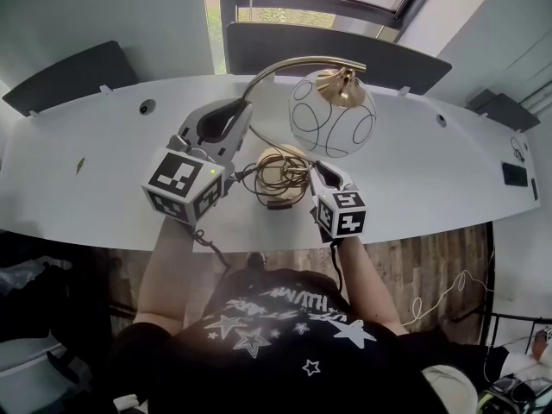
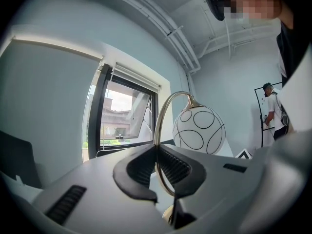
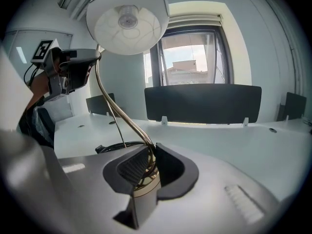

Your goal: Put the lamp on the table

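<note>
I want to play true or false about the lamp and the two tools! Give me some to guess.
1. The left tool is clamped on the lamp's curved brass neck. True.
2. The lamp shade is plain red. False: it is white with black loops.
3. The right tool is open and empty. False: it is shut on the lamp's lower stem, just above the base.
4. The table is white. True.
</note>
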A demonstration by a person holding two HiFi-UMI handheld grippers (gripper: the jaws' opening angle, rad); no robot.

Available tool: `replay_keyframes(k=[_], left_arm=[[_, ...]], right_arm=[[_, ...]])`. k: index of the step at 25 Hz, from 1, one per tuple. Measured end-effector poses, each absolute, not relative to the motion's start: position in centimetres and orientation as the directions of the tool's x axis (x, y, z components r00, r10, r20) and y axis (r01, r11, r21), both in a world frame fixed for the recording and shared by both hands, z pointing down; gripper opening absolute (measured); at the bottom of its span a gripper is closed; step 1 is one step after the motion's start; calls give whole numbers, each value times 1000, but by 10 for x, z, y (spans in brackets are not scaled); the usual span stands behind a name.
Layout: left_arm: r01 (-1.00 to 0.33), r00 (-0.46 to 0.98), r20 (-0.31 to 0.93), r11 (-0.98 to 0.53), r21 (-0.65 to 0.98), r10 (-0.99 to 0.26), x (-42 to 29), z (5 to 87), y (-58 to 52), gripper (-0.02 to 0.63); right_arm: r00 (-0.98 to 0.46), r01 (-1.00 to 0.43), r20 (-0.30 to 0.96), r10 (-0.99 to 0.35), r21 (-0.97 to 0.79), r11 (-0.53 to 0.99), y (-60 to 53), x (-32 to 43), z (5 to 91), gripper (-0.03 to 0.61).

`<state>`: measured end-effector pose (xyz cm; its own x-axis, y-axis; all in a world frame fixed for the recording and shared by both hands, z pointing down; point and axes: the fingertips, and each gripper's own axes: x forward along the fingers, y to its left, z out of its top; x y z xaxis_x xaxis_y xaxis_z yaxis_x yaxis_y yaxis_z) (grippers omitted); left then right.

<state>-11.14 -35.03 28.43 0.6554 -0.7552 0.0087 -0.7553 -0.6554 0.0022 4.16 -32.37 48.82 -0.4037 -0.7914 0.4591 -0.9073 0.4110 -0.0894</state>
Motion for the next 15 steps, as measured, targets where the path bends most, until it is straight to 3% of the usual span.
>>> replay_keyframes(k=[7,15], left_arm=[[-746,664,68,-666,4,-744,-116,296,-374,31],[-787,617,50,-617,12,-785,-122,294,-409,31]], right_arm=[[-398,-909,486,-778,-94,406,-345,31,501,44],[-434,-889,484,-760,-92,449,-386,27,504,44]])
